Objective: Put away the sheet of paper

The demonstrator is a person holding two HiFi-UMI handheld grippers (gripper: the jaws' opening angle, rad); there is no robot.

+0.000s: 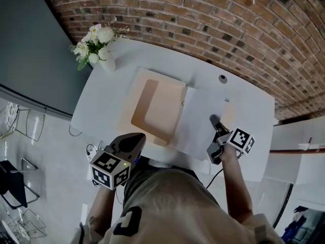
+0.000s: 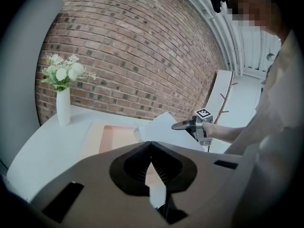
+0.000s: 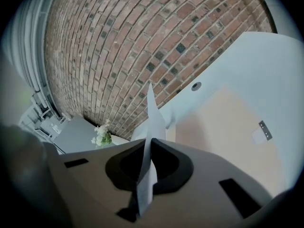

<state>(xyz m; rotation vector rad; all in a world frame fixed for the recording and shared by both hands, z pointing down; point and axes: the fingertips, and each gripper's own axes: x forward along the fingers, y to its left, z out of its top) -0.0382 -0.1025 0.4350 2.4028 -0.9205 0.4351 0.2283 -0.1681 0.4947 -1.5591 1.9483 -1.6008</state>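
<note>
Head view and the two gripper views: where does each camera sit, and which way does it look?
Head view: on the person's head, facing steeply down at the table, the open folder, the left gripper, the right gripper, both arms and chest.
Left gripper view: on the left gripper, facing along its shut, empty jaws toward the brick wall; the right gripper shows.
Right gripper view: on the right gripper, facing the wall; its jaws pinch the sheet of paper.
Shared: all three show the vase of flowers.
</note>
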